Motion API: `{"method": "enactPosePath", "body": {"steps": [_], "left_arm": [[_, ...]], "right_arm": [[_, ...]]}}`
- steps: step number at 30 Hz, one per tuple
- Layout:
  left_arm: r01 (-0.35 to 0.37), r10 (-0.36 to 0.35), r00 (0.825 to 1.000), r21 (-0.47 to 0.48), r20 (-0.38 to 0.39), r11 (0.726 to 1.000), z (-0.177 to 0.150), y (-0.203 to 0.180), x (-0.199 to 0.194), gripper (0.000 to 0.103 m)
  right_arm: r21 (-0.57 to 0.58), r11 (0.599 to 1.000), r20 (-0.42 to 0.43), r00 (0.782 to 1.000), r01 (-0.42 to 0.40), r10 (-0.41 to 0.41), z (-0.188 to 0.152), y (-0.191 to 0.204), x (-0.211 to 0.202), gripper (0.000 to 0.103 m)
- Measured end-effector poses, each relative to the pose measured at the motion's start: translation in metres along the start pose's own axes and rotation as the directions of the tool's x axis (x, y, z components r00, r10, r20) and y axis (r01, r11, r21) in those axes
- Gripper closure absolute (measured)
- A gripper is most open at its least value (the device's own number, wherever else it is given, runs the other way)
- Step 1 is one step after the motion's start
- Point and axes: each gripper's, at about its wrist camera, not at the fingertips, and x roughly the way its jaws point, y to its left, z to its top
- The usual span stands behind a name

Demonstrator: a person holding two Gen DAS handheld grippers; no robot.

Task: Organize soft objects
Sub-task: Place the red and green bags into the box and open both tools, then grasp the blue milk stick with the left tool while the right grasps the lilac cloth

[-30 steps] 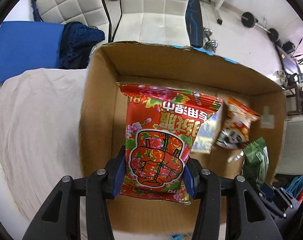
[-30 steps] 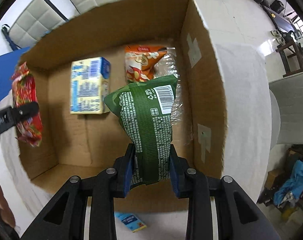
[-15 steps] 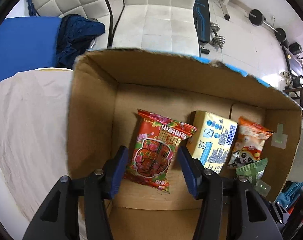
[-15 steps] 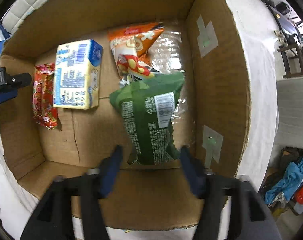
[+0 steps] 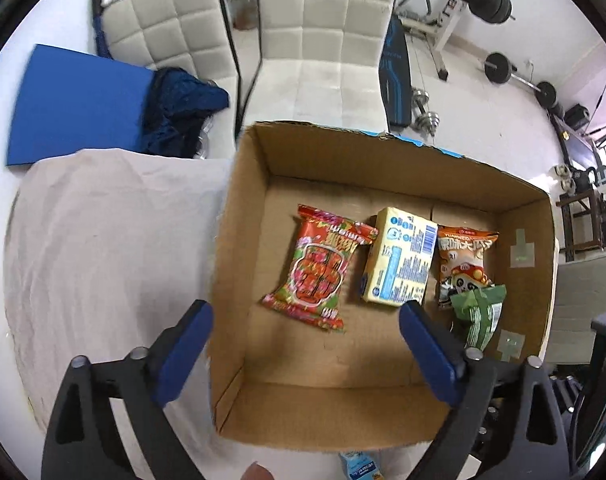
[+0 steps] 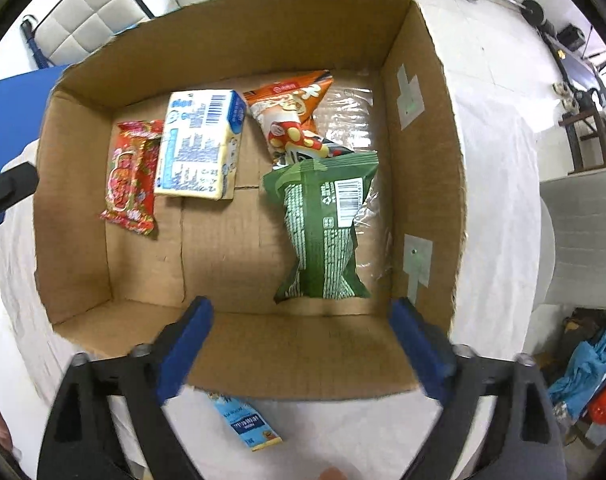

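An open cardboard box (image 5: pixel 239 216) (image 6: pixel 423 60) holds several soft packs. A red flowered pack (image 5: pixel 317 270) (image 6: pixel 131 176) lies at the left, a yellow tissue pack (image 5: pixel 399 258) (image 6: pixel 201 150) beside it, an orange snack bag (image 5: pixel 463 256) (image 6: pixel 291 116) further right, and a green bag (image 5: pixel 479 312) (image 6: pixel 323 232) at the right, overlapping the orange bag. My left gripper (image 5: pixel 303 344) is open and empty above the box's near left part. My right gripper (image 6: pixel 301 344) is open and empty above the box's near wall.
The box stands on a table under a pale cloth (image 5: pixel 103 240). A small blue packet (image 6: pixel 243 420) lies on the cloth by the box's near wall. White chairs (image 5: pixel 327 40), a blue mat (image 5: pixel 79 104) and gym weights (image 5: pixel 499 68) stand beyond.
Both grippers opened and let go: the red pack and the green bag now lie in the box. Both grippers have pulled back and up from the box.
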Motion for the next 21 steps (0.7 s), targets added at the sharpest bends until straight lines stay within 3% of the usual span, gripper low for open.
{"method": "enactPosePath", "body": {"steps": [11, 21], "left_arm": [[0.004, -0.004, 0.993, 0.003, 0.120, 1.000, -0.069, -0.008, -0.052, 0.005], [-0.027, 0.022, 0.971, 0.021, 0.238, 0.999, -0.123, -0.018, -0.105, 0.005]], "right_arm": [[-0.048, 0.999, 0.122, 0.992, 0.007, -0.001, -0.040, 0.007, -0.045, 0.000], [-0.049, 0.999, 0.277, 0.961, 0.021, -0.007, -0.098, -0.002, -0.104, 0.000]]}}
